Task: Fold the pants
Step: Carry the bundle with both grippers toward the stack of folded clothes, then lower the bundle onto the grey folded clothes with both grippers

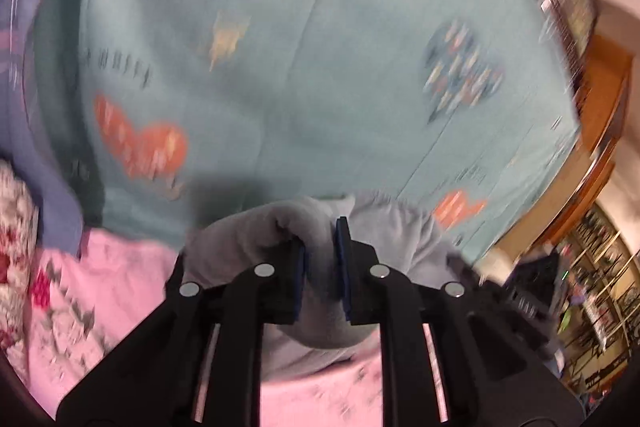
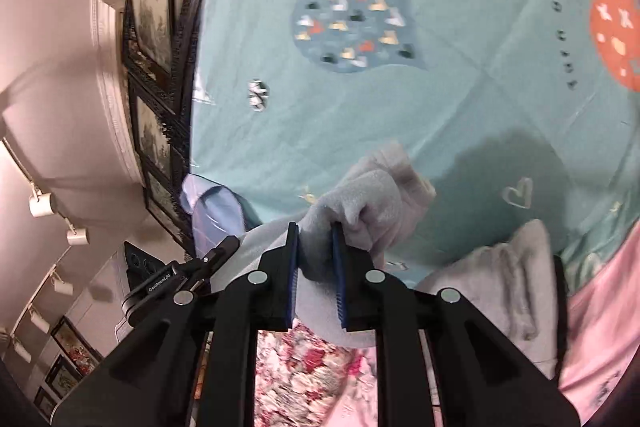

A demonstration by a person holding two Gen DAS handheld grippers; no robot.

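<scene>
Bunching into soft rolls, the pants (image 1: pixel 316 311) were pale grey fleece, thick and fuzzy, lifted above the teal sheet (image 1: pixel 300 27) with its printed hearts. In the left wrist view the cloth humped up over the left gripper (image 1: pixel 322 255), and a fold ran down between its blue pads, which were clamped on the fabric. Below that fold lay a pink blanket (image 1: pixel 120 287) at the near edge of the sheet.

In the right wrist view the right gripper (image 2: pixel 316 255) likewise pinched a wad of the pants (image 2: pixel 360 203) between its pads, a loose end sticking up past the fingertips toward the sheet (image 2: pixel 460 107). Another stretch of the same grey cloth hung to the gripper's right, beside the pink blanket (image 2: pixel 600 307). A flowered quilt (image 2: pixel 304 371) showed beneath the gripper.
</scene>
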